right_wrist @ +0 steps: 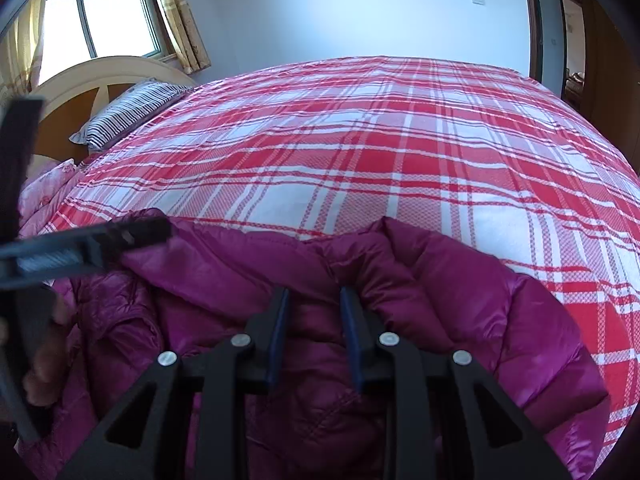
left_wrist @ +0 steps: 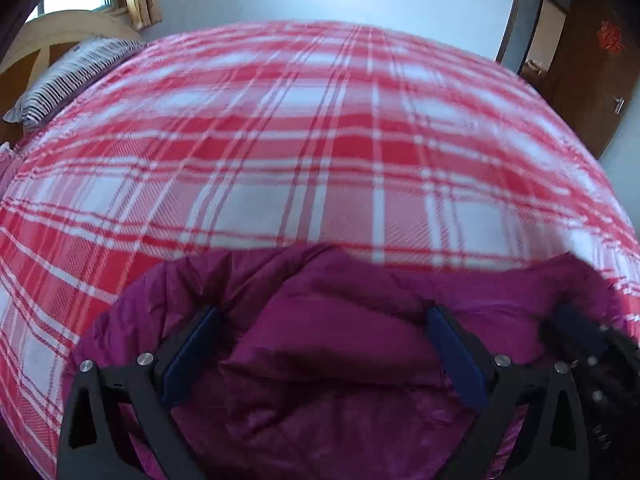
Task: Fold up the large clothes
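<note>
A magenta puffer jacket [left_wrist: 340,344] lies bunched at the near edge of the bed. My left gripper [left_wrist: 322,314] hovers over it with its jaws wide apart, and a puffy fold lies loose between its fingers, not pinched. My right gripper [right_wrist: 314,294] has its jaws drawn narrow on a ridge of the jacket [right_wrist: 460,280] near the collar folds, the blue pads pressing the fabric. In the right wrist view, a finger [right_wrist: 140,232] of the left gripper reaches in from the left over the jacket, with a hand [right_wrist: 44,368] behind it. The right gripper [left_wrist: 580,332] shows blurred at the right edge of the left wrist view.
The bed is covered by a red-and-white plaid sheet [right_wrist: 360,140] that stretches away beyond the jacket. A striped pillow [right_wrist: 128,112] rests against the wooden headboard [right_wrist: 100,76] at the far left. Pink floral bedding [right_wrist: 44,192] lies on the left. A brown door [left_wrist: 580,60] stands at the right.
</note>
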`<state>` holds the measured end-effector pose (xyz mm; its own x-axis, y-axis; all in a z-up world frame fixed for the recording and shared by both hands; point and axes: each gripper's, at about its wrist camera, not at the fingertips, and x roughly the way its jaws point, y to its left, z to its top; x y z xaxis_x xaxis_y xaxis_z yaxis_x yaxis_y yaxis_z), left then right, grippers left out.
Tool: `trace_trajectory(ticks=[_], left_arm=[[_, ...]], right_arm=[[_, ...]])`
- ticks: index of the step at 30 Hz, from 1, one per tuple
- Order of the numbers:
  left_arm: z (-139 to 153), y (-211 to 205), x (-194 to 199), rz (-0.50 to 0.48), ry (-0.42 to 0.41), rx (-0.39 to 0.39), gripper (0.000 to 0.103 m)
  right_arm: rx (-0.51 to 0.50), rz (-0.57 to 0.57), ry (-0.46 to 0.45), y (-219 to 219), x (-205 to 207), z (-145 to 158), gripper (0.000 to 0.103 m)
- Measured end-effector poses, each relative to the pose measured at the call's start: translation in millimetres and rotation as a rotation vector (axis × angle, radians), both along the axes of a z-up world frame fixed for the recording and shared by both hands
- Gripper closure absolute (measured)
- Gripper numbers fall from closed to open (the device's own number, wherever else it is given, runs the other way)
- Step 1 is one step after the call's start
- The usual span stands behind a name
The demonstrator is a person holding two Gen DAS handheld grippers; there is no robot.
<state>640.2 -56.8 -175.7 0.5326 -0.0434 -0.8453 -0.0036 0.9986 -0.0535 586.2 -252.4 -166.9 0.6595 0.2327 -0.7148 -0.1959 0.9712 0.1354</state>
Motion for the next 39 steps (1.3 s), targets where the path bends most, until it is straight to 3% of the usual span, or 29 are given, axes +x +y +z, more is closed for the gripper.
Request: trace_trajectory(ticks=[6,11,15,18,21,26,30,34,39], left_arm=[[-3.2,1.5,-8.1,0.0,-0.038,-0.007,0.001],[42.3,30.2,-21.4,0.019,-0.147,-0.169,0.001],[76.6,40.5,-24.9,-0.061,-0.157,-0.424,0.001],[81.6,21.6,-24.6,-0.149,-0.149,-0.473,0.001],[61.9,5.6,-15.0,-0.166,-0.098,-0.42,0.001],[10.5,19.8,3.4,-0.102,0.001,-0.434,0.001],[9.2,-0.7,-5.9,-0.135,-0.048,-0.284,0.001],[0.9,-27.4,-6.6,-0.138,-0.052,-0.08,0.001],[-5.0,-29.3,-6.6,-0.122,-0.053,-0.02,0.001]], right_arm=[[-0.003,0.002,-0.004,0.1,0.0,-0.6,0.074],[-0.019,-0.002,-0.002,3.0,0.5,-1.6,0.074],[-0.018,-0.003,-0.007,2.3,0.0,-2.2,0.074],[-0.018,-0.004,-0.011,2.0,-0.5,-1.9,0.074],[-0.02,-0.005,-0.013,2.2,-1.0,-1.8,0.074],[-0.021,-0.005,-0.016,2.4,-1.1,-1.8,0.074],[-0.02,-0.002,-0.015,2.8,-0.9,-1.8,0.074],[-0.014,-0.002,-0.006,2.1,0.9,-2.8,0.074],[-0.023,-0.003,0.004,3.1,2.7,-4.2,0.074]])
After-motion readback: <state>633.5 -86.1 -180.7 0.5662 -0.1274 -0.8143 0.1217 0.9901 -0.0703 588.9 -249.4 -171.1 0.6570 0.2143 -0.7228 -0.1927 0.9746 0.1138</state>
